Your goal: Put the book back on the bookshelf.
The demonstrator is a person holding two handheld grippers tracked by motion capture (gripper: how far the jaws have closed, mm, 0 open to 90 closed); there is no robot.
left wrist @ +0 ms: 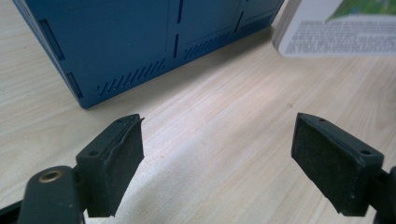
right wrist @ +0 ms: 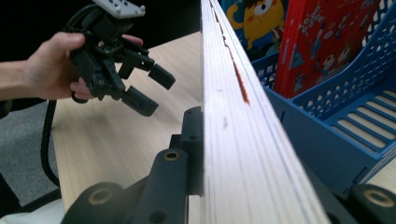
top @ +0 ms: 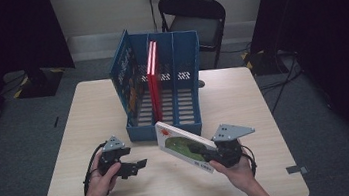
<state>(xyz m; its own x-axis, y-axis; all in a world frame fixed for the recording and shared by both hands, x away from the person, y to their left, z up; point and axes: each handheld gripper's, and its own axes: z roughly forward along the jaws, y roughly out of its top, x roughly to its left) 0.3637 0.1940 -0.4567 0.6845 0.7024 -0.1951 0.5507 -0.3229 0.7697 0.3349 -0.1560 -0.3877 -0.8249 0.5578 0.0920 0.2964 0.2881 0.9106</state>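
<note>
from above, my right gripper [top: 214, 154] clamps the white picture book [top: 184, 146] before the blue plastic file rack [top: 160, 79]; it's not filed yet. left gripper view: jaws wide, empty, over the bench [left wrist: 210, 140]. right gripper view: two books already stand racked.

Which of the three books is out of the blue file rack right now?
The white-edged picture book, clamped in the right claw over the table. The red book and the cartoon-cover book stand inside the rack.
</note>
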